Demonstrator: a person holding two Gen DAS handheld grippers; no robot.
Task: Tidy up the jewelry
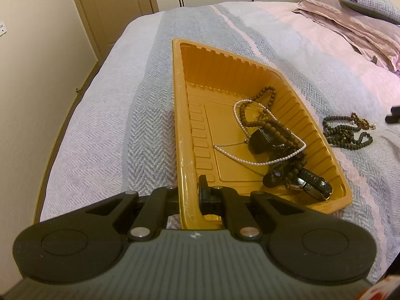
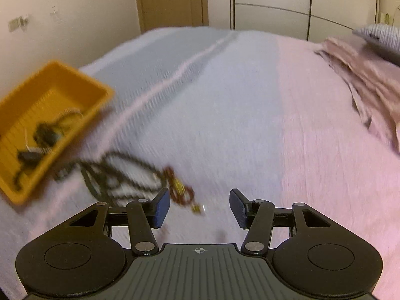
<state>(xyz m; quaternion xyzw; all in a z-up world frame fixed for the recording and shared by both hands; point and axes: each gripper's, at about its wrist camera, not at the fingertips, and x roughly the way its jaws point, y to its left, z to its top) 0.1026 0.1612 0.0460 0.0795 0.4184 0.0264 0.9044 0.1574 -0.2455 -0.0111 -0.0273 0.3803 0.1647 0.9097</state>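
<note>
An orange plastic tray (image 1: 185, 115) lies on the bed. My left gripper (image 1: 191, 195) is shut on the tray's near left rim. Inside it lie a brown bead necklace (image 1: 265, 122), a white pearl necklace (image 1: 252, 155) and black watches (image 1: 312, 185). A dark bead necklace with a reddish strand (image 1: 346, 131) lies on the bedspread right of the tray. In the blurred right wrist view, my right gripper (image 2: 200, 206) is open and empty just above the bedspread, with the dark beads (image 2: 125, 177) and reddish strand (image 2: 181, 191) by its left finger. The tray (image 2: 95, 90) shows at the left.
The striped grey and pink bedspread (image 1: 105, 130) covers the bed. A crumpled pink blanket (image 1: 355, 32) and a pillow (image 1: 370, 0) lie at the far right. A wall, a wooden door (image 2: 172, 0) and wardrobe doors stand beyond the bed.
</note>
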